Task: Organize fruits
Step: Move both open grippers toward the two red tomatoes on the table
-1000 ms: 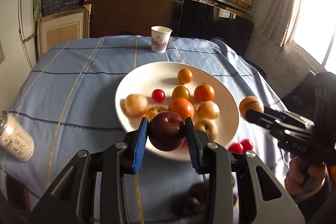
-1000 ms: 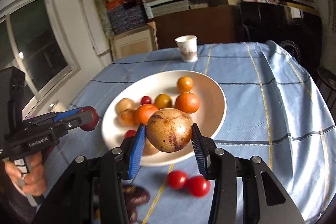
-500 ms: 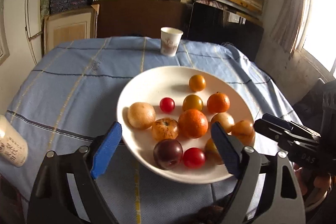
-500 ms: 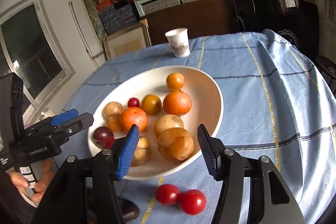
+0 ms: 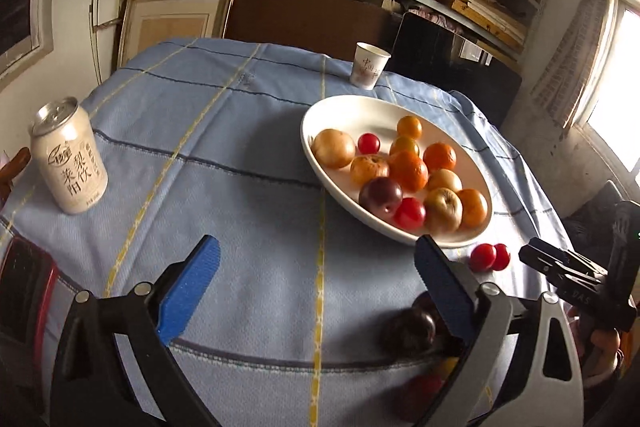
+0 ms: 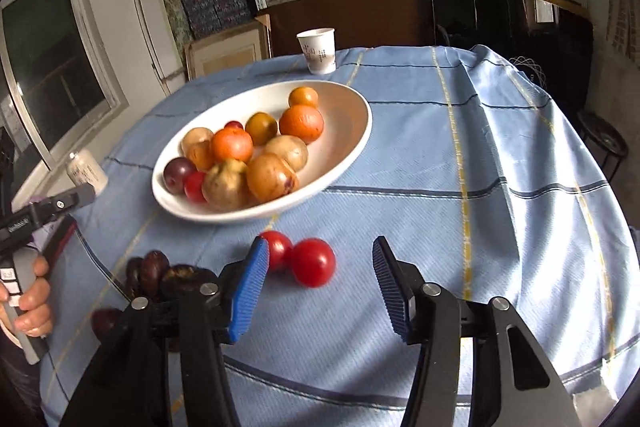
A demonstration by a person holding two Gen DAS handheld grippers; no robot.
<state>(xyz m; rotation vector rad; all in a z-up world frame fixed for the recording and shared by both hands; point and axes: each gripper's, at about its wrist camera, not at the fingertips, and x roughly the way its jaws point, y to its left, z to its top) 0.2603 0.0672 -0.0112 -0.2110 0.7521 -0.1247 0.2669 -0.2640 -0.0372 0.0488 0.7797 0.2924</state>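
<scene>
Step in hand: fruits are being gathered into the white plate (image 6: pixel 352 143); most of them already lie in it, and the loose ones on the cloth are judged to be next.
Left gripper (image 5: pixel 316 291): its jaws are opening and are seen very wide, with only bare tablecloth (image 5: pixel 240 187) between them; nothing is held.
Right gripper (image 6: pixel 320 287): its jaws are closing, at a middle width, and no fruit is pressed by the blue ribbed pads (image 6: pixel 248 287); the two red tomatoes (image 6: pixel 312 261) lie just beyond the tips.
Next move, right: the jaws would have to be brought around one tomato only, because the two are touching; a gentle grip seems needed.
Next move, left: the dark plums (image 5: pixel 408 325) lie on the cloth just beside the right finger, near the table edge; the gripper would have to be turned toward them.
Fruit in plate: a dark plum (image 5: pixel 380 195), oranges, pale brown round fruits and small tomatoes are packed close together.
Textures: the tomatoes are smooth and glossy, so they may roll; the cloth is woven, with yellow and dark stripes.
Other things: a drink can (image 5: pixel 70 155) and a paper cup (image 5: pixel 370 65) stand well apart from the plate.
</scene>
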